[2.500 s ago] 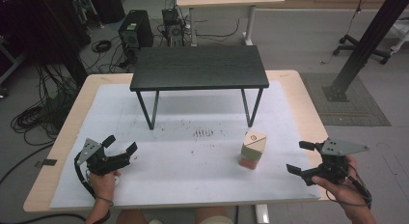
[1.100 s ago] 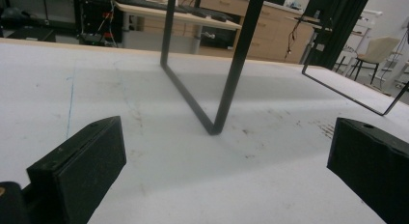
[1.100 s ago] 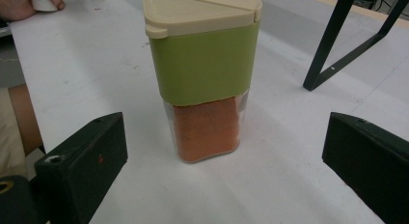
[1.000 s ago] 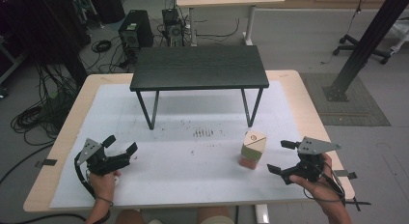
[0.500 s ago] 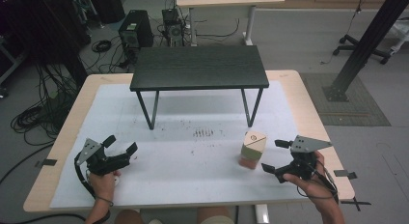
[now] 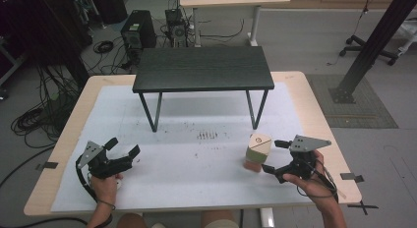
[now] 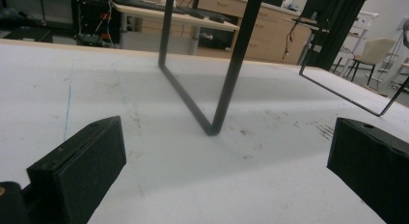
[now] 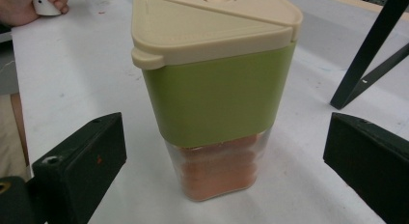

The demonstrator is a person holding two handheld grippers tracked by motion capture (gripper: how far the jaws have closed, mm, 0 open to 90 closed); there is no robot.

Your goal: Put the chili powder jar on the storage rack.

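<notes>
The right gripper (image 6: 277,158) has its jaws spread wide, one on each side of the jar (image 6: 256,153), w/ gaps on both sides. They are not touching it. In the right gripper view the jar (image 8: 217,89) stands right between the two black jaws, upright on the table (image 6: 196,184).

What could go wrong: the jar is tall and thin. If one jaw bumps it before the other, it may tip or slide away. If the jaws close high up on the cream lid (image 8: 214,21), the flip top could pop open or the jar could slip out. Closing on the green band (image 8: 217,96) looks safer to me. Squeezing too hard may dent the clear plastic part.

What's in it: orange-brown powder, prob. a spice, fills the clear bottom part. The green band hides the rest, so can't tell how full it is. Lid looks shut.

The left gripper (image 6: 125,155) rests near the table's front left corner, well apart from the jar, jaws spread w/ nothing in them. Farther back stands a small black stand (image 6: 202,68) on thin legs, nothing on top.
</notes>
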